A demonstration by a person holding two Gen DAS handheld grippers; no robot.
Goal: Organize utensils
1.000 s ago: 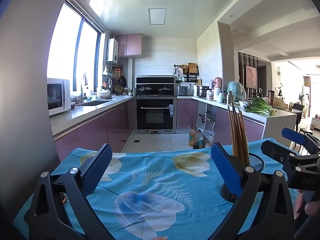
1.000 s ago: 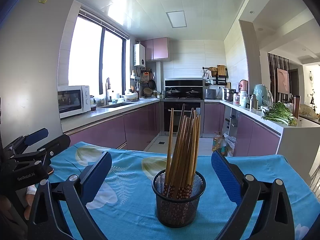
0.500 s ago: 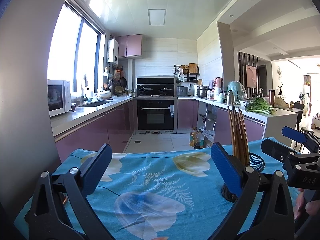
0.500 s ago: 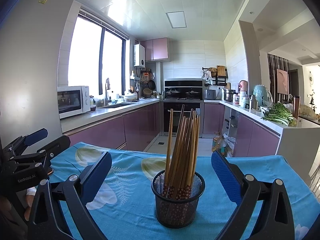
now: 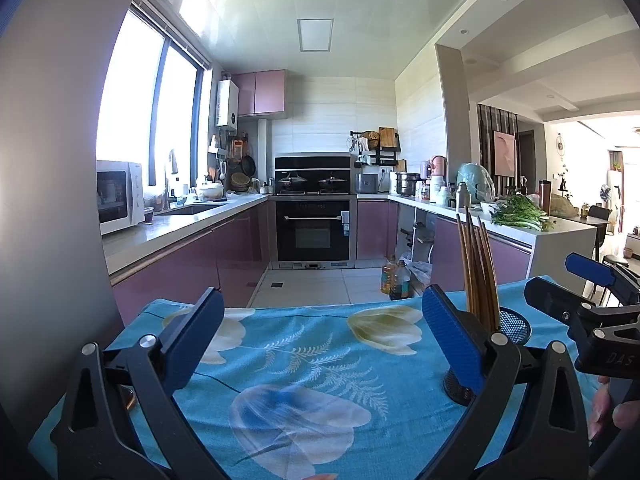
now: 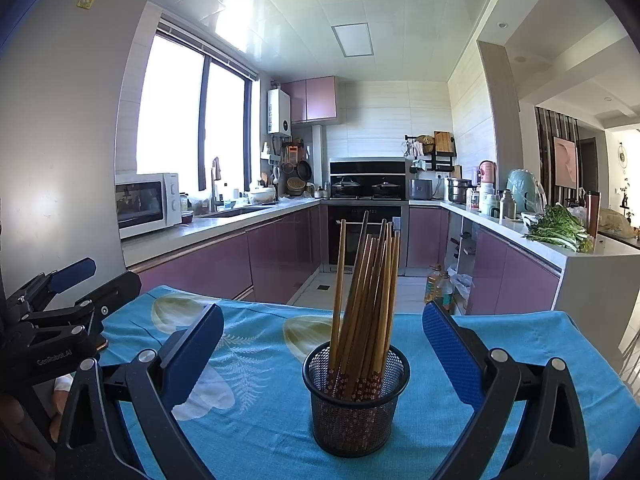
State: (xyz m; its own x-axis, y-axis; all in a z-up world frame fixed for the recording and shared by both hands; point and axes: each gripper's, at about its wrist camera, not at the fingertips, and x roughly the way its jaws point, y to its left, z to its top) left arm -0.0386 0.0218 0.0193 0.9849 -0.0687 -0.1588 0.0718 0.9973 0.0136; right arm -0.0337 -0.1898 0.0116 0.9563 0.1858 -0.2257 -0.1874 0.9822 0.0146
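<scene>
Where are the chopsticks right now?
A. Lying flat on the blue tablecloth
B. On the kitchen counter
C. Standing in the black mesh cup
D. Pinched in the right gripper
C: the chopsticks stand bunched in the black mesh cup on the blue tablecloth, centered ahead of the open right gripper, which touches nothing.

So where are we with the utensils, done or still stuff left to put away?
Looks done or close to it: the chopsticks stand bundled in the mesh holder on the blue floral tablecloth, with no loose utensils visible on it. Nothing is in hand: the left gripper and right gripper are both open and empty. What may be left off-camera cannot be told.
</scene>
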